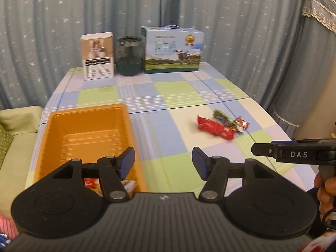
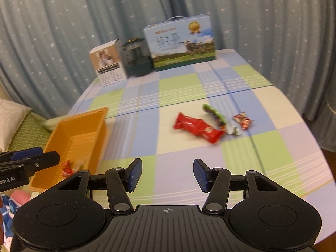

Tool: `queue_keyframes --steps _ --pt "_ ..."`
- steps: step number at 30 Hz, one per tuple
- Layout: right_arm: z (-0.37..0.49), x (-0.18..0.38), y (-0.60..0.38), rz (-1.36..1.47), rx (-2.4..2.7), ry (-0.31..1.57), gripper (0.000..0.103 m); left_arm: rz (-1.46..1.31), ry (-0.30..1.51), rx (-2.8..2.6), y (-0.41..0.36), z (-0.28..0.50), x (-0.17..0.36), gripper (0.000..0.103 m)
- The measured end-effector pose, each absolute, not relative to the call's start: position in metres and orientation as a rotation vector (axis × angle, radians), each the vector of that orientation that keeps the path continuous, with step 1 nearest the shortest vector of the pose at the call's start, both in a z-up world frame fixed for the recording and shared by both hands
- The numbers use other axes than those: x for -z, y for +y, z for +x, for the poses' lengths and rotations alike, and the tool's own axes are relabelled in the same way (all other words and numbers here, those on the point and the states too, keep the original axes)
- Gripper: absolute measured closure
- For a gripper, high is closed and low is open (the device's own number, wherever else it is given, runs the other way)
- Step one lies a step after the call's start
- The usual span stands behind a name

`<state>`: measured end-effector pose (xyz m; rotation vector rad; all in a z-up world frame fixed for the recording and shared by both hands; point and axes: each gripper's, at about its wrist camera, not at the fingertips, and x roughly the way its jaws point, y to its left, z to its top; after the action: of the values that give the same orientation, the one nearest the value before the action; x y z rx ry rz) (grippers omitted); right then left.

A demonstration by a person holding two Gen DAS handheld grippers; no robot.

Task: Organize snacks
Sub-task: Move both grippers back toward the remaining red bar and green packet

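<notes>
Left claw: our left gripper (image 1: pixel 163 161) has its blue pads spread wide with nothing between them; its left pad overlaps the near right rim of the orange tray.
Right claw: our right gripper (image 2: pixel 167 174) is likewise spread wide and holds nothing; it hangs over the checked tablecloth (image 2: pixel 184 88).
Orange tray: the orange tray (image 1: pixel 88 113) sits at the near left of the table, at 9 o'clock from the right claw.
Tray contents: we see a red-wrapped candy (image 2: pixel 66 169) and a pale wrapper (image 2: pixel 79 162) at the near end of the tray; the far end shows only its ribbed floor.
Loose snacks: a red packet (image 2: pixel 198 129), a green packet (image 2: pixel 216 117) and a small red wrapper (image 2: pixel 243 120) lie close together on the cloth; whether they touch we cannot tell.
Snacks relative to claws: at 1 o'clock from the right claw and at 2 o'clock from the left claw, apart from both.
Far edge, 12 o'clock: a white box (image 1: pixel 97 55), a dark green jar (image 1: pixel 130 55) and a cow-printed carton (image 1: pixel 173 49) stand in a row before the curtain (image 1: pixel 52 21).
</notes>
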<state>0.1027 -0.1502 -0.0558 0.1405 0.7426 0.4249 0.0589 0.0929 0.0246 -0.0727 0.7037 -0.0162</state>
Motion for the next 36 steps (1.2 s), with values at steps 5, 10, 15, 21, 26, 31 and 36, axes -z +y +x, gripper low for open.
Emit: queue_keyframes --steps 5,10,15,21,26,31,36 --pt "0.103 0.055 -0.171 0.149 -0.390 0.743 0.048 -0.055 0.709 0.046 0.073 0.065 -0.024 0.043" --pt "0.106 0.056 -0.184 0.153 -0.366 0.749 0.049 -0.051 0.717 0.072 0.058 0.071 -0.022 0.041" --pt "0.108 0.057 -0.194 0.159 -0.352 0.750 0.048 -0.066 0.722 0.092 0.048 0.078 -0.020 0.040" --pt "0.116 0.062 -0.204 0.167 -0.333 0.757 0.049 -0.062 0.727 0.104 0.036 0.088 -0.016 0.037" --pt "0.124 0.070 -0.212 0.172 -0.319 0.768 0.048 -0.067 0.738 0.110 0.028 0.098 -0.008 0.036" --pt "0.136 0.080 -0.218 0.174 -0.306 0.782 0.048 -0.068 0.750 0.112 0.023 0.112 0.003 0.035" --pt "0.151 0.090 -0.224 0.178 -0.292 0.785 0.049 -0.071 0.762 0.107 0.018 0.128 0.015 0.035"
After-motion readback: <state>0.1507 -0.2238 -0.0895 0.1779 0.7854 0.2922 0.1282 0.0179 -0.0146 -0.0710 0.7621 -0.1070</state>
